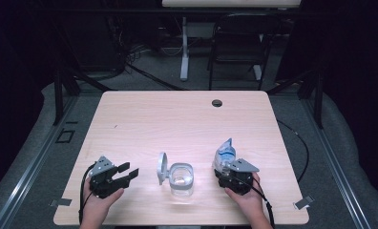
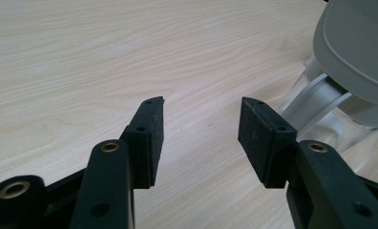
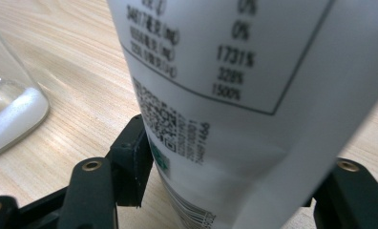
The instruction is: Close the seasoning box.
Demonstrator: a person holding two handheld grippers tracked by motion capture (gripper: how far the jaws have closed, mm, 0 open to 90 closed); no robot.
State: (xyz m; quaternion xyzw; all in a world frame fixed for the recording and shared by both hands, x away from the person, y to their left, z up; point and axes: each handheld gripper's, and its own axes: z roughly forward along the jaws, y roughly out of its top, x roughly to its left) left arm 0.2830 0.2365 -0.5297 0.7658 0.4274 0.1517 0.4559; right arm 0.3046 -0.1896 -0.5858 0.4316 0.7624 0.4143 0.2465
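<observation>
Pale wooden table (image 1: 144,119) — dark grommet hole (image 1: 217,103) near its far edge; black chair (image 1: 237,43) beyond

Each hand-held gripper (image 1: 130,172) is black — brass-ringed screw holes, grey three-cornered top plate, trailing black cable.

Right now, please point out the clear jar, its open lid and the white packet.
clear jar (image 1: 181,179), high view, on its glass wall.
open lid (image 1: 162,168), high view, on the grey disc.
white packet (image 3: 235,95), right gripper view, on its printed face.

White printed pouch (image 3: 254,95) (upright), beside open-lidded jar (image 1: 181,179)
</observation>
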